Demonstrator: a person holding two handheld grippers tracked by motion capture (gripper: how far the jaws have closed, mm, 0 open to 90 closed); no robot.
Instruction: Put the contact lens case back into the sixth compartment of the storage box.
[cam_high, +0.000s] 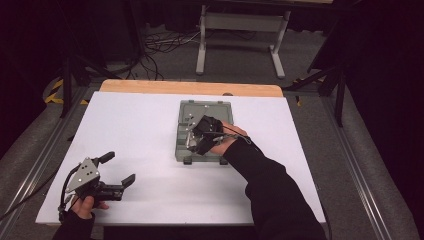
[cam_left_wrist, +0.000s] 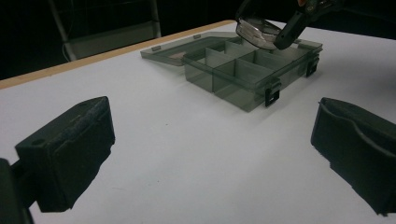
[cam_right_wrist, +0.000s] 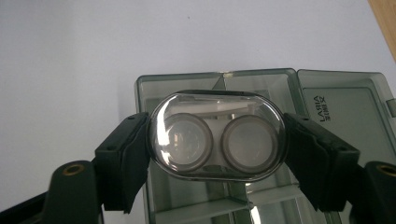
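My right gripper (cam_high: 200, 137) clamped the clear oval case (cam_right_wrist: 217, 135) over the organizer box (cam_high: 186, 111), unplaced I judged; left gripper (cam_high: 117, 167), at seven o'clock, gaped empty.

Organizer box (cam_high: 206, 131) middle hidden under right tongs (cam_high: 196, 141) (high view); lid label (cam_right_wrist: 322, 106) unreadable.

Divided box (cam_high: 206, 131) mid-table (cam_high: 140, 135), lid open behind; lens case (cam_right_wrist: 217, 135) above it; left claw (cam_high: 120, 170) near-left.

Clear oval lens case (cam_right_wrist: 217, 135) above open grey organizer box (cam_high: 206, 131).
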